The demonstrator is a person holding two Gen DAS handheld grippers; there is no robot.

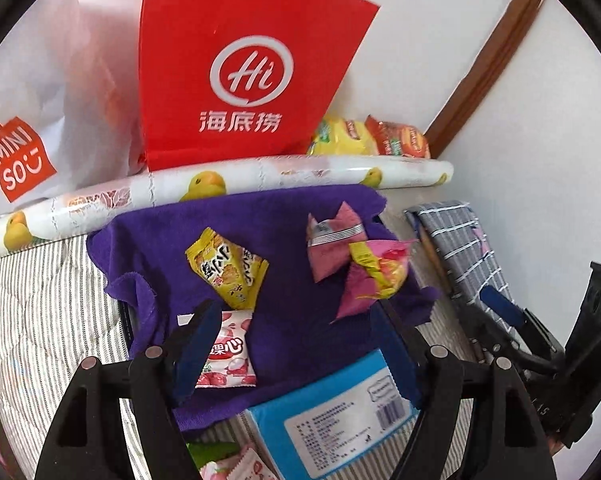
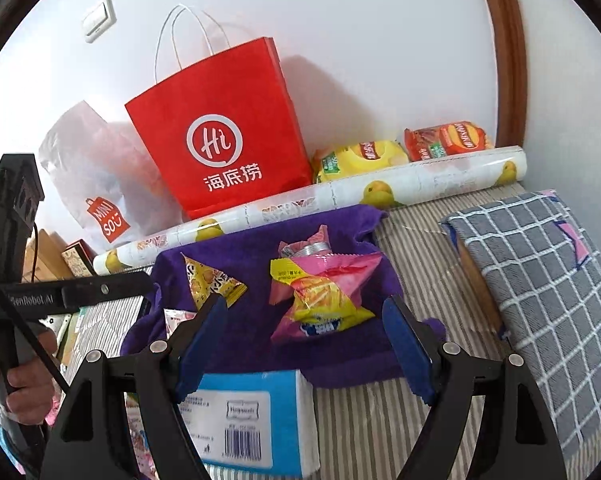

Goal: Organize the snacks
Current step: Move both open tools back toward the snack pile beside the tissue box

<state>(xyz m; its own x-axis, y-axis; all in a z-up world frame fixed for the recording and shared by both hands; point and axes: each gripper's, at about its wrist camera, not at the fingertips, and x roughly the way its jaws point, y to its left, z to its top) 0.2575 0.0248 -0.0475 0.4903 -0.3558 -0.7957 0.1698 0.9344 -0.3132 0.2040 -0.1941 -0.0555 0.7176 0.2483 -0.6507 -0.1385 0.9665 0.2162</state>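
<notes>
Several snack packets lie on a purple cloth (image 1: 300, 320) draped over a box. They are a yellow biscuit packet (image 1: 226, 268), a pink-and-white lychee candy packet (image 1: 230, 360), a pink packet with a silver band (image 1: 332, 244) and a yellow-pink packet (image 1: 380, 272). My left gripper (image 1: 296, 340) hangs open above the cloth, its left pad over the lychee packet's edge, gripping nothing. My right gripper (image 2: 304, 340) is open too, above the yellow-pink packet (image 2: 324, 300) without touching it. The yellow packet (image 2: 208, 280) lies to its left.
A blue tissue pack (image 1: 332, 412) leans at the cloth's near edge. Behind are a duck-print roll (image 1: 260, 176), a red paper bag (image 1: 240, 60), a white Miniso bag (image 1: 28, 120) and two chip bags (image 2: 400, 152). A grey checked cushion (image 2: 540, 300) lies at right on striped bedding.
</notes>
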